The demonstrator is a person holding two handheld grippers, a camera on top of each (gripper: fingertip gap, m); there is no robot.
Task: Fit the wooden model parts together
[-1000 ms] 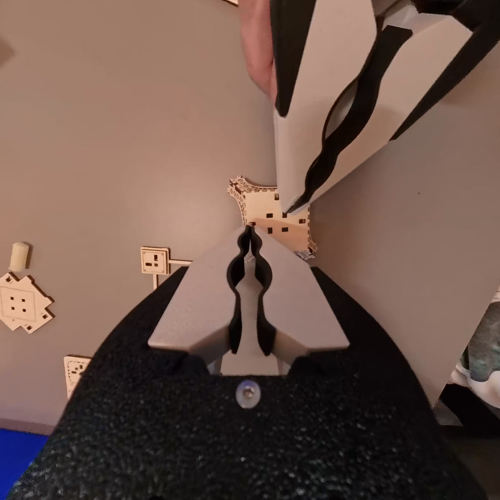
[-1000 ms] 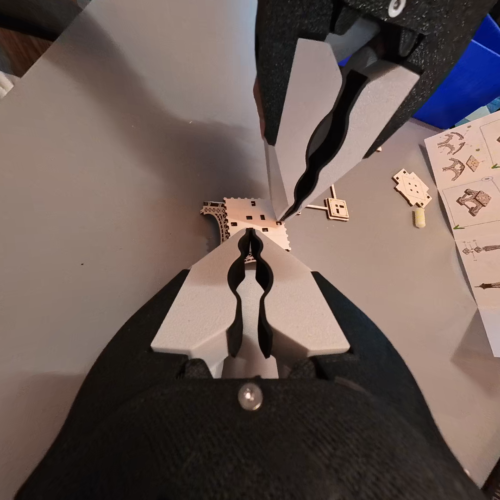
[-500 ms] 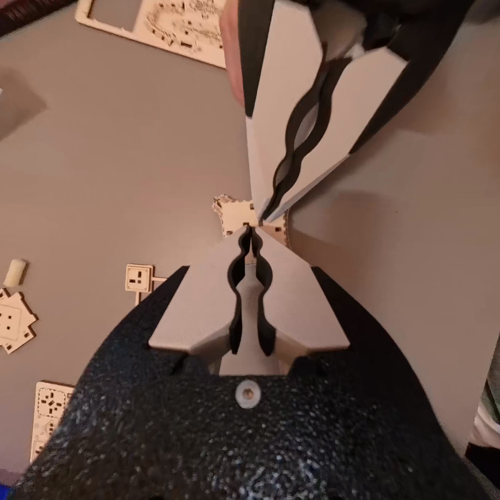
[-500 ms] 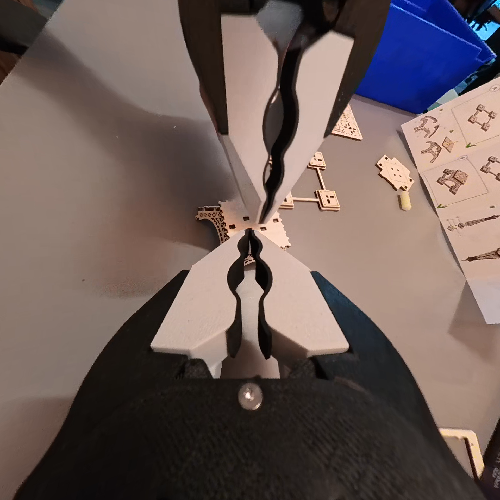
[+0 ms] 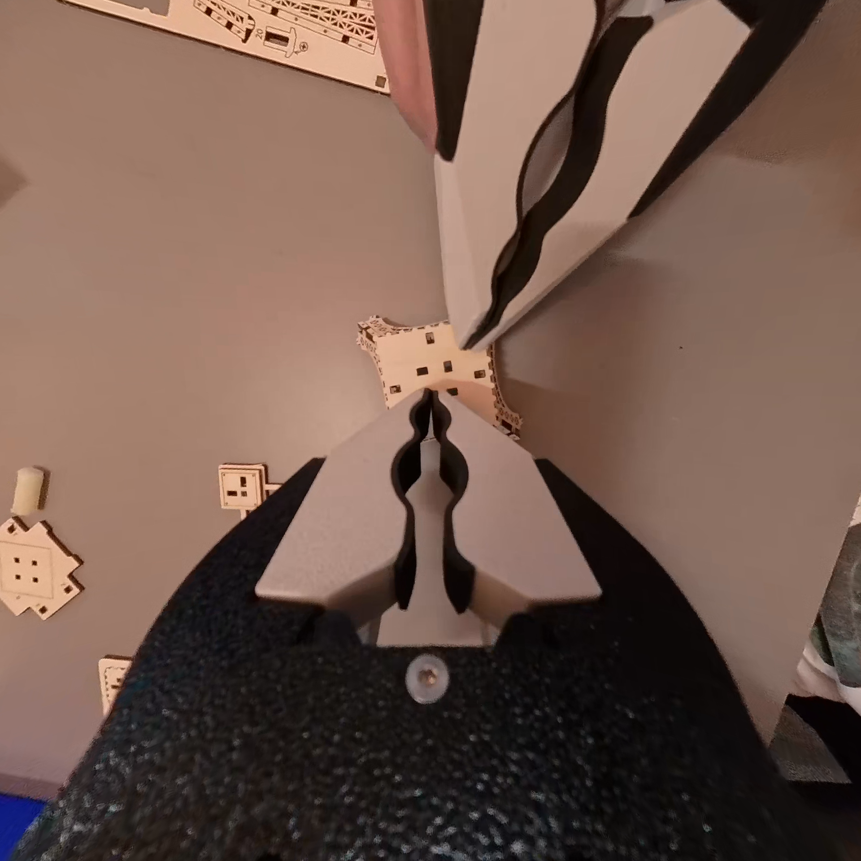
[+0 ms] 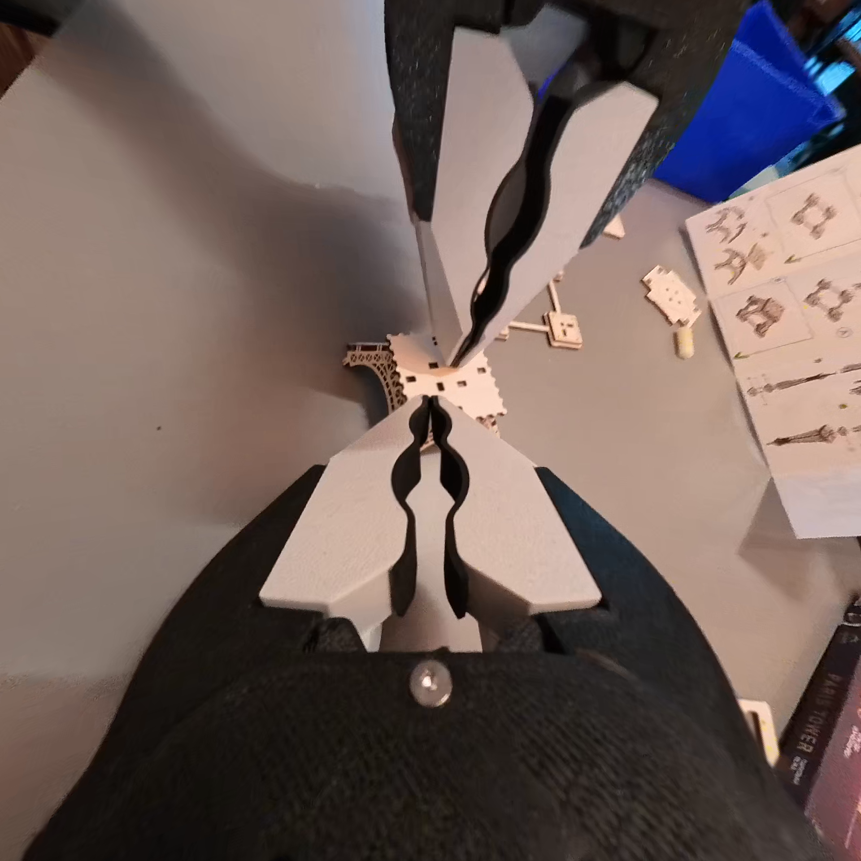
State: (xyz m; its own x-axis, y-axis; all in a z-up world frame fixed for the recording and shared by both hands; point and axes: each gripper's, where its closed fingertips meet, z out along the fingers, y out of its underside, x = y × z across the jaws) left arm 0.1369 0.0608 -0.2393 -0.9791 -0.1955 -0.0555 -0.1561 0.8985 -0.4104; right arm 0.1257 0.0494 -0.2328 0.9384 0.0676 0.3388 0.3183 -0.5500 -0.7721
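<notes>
The wooden model part (image 5: 435,368) sat at the centre of both wrist frames: a pale, flat square plate with small dark slots, notched edges and lattice-cut arched legs flaring from its corners. In the right wrist view one filigree leg (image 6: 377,372) stuck out toward the left of the frame.

My left gripper (image 5: 429,393) had its fingers clenched, tips together at the near edge of that plate; whether anything was pinched between them I could not tell. My right gripper (image 6: 428,398) was likewise clenched at the plate's opposite edge, and came down from the upper right of the left wrist frame with its tips on the plate's top. Each gripper hid part of the plate from the other's camera.

At the left of the left wrist frame I saw a small square piece on a stick (image 5: 241,487), a stepped plate with four holes (image 5: 32,573) and a short pale cylinder (image 5: 29,487) above it. A punched-out wooden sheet (image 5: 279,37) lay across the upper left. In the right wrist view an instruction sheet (image 6: 792,335) filled the right side, a blue bin (image 6: 764,107) stood at the upper right, and a dark box (image 6: 834,727) sat at the lower right.

Everything rested on a plain grey table (image 5: 186,233).
</notes>
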